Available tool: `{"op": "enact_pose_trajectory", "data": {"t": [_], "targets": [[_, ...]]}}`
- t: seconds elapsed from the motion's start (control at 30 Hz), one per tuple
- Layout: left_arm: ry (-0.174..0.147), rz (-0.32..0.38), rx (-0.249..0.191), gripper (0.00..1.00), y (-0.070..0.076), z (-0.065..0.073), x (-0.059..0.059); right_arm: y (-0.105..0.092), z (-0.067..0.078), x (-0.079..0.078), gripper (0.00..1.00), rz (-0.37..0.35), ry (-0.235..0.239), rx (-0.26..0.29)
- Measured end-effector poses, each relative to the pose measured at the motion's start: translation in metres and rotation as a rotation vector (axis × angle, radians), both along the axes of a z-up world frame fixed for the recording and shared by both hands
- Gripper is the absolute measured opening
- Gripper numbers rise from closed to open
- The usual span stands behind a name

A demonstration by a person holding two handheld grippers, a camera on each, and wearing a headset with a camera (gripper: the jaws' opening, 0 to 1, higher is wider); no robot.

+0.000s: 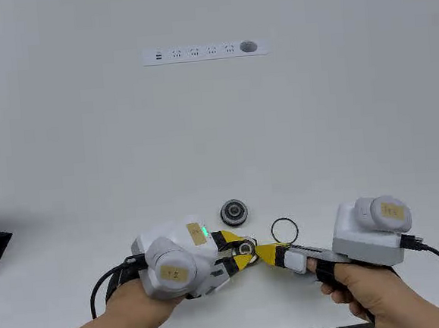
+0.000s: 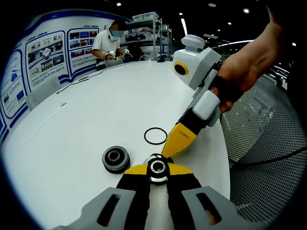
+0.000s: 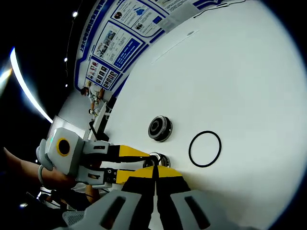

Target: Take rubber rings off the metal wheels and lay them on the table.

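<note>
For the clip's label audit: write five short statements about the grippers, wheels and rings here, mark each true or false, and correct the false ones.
1. The left gripper clamps a metal wheel between its jaws. True.
2. Two loose rubber rings lie on the table. False: one loose ring lies there.
3. The right gripper is wide open. False: its jaws are shut together, tips at the clamped wheel.
4. A second wheel lies free on the table, apart from the loose ring. True.
5. The power strip lies between the grippers. False: it lies toward the far side of the table.
</note>
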State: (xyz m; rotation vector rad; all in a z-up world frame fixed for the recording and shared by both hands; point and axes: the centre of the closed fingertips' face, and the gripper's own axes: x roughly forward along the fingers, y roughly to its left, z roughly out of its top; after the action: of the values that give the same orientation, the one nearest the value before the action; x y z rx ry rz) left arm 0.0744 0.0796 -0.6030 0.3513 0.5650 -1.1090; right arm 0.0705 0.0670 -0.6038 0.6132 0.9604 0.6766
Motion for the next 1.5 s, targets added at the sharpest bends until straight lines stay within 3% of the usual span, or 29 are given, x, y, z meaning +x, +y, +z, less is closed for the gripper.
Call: {"op": "enact_pose_trajectory", "data": {"t": [0.3, 0.47, 0.9, 1.3, 1.5], "targets": [[0.0, 0.001, 0.0, 0.12, 0.0, 0.0, 0.0, 0.006, 0.005, 0.0, 0.01, 0.009, -0.004, 0.018], [-0.001, -0.001, -0.001, 0.12, 0.001, 0.0, 0.001, 0.012, 0.019, 0.005, 0.02, -0.007, -0.017, 0.072], [-0.003, -0.006, 0.001, 0.13, 0.0, 0.0, 0.0, 0.0, 0.008, 0.0, 0.02, -0.018, 0.005, 0.033], [-0.012, -0.014, -0.011, 0.15, 0.0, 0.002, 0.0, 0.001, 0.004, 0.0, 0.02, -0.026, 0.008, 0.016], [-0.024, -0.01, -0.037, 0.19, 0.003, 0.008, 0.001, 0.0, 0.003, 0.0, 0.02, -0.023, 0.009, 0.012]]}}
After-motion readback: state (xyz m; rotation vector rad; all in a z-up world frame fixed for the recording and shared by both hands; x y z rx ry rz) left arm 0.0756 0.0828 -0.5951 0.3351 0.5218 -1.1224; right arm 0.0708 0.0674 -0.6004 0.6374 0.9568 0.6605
